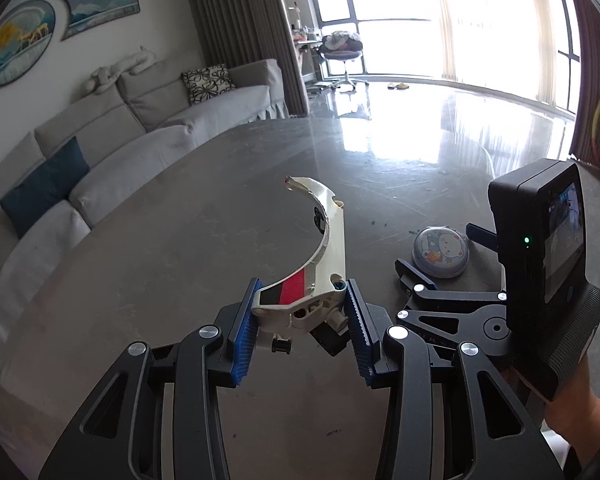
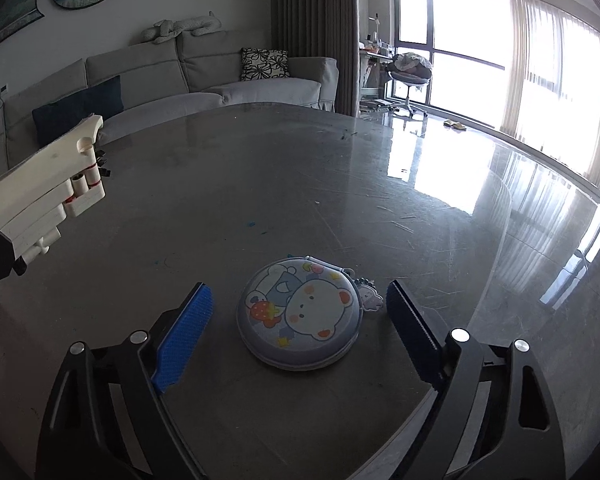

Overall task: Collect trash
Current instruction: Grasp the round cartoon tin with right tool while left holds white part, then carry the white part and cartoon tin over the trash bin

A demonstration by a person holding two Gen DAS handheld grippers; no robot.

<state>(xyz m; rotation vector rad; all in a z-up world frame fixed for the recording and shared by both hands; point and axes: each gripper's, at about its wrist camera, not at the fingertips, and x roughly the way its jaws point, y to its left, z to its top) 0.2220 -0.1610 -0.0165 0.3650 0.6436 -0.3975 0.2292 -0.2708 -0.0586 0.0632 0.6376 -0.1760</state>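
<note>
While the left gripper (image 1: 302, 312) clamps the curved toy part (image 1: 324, 252) aloft, the right gripper (image 2: 300, 320) straddles the round pouch (image 2: 300, 316), spread wide

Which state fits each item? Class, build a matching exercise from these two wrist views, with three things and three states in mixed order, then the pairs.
Things:
1. curved white plastic toy piece with a red and black stripe
2. round pale-blue zip pouch with cartoon bears
3. right gripper

States:
A. open, one finger on each side of an item
B. clamped between blue pads, above the grey table
C. lying flat on the table

Pairs: 1-B, 2-C, 3-A
</note>
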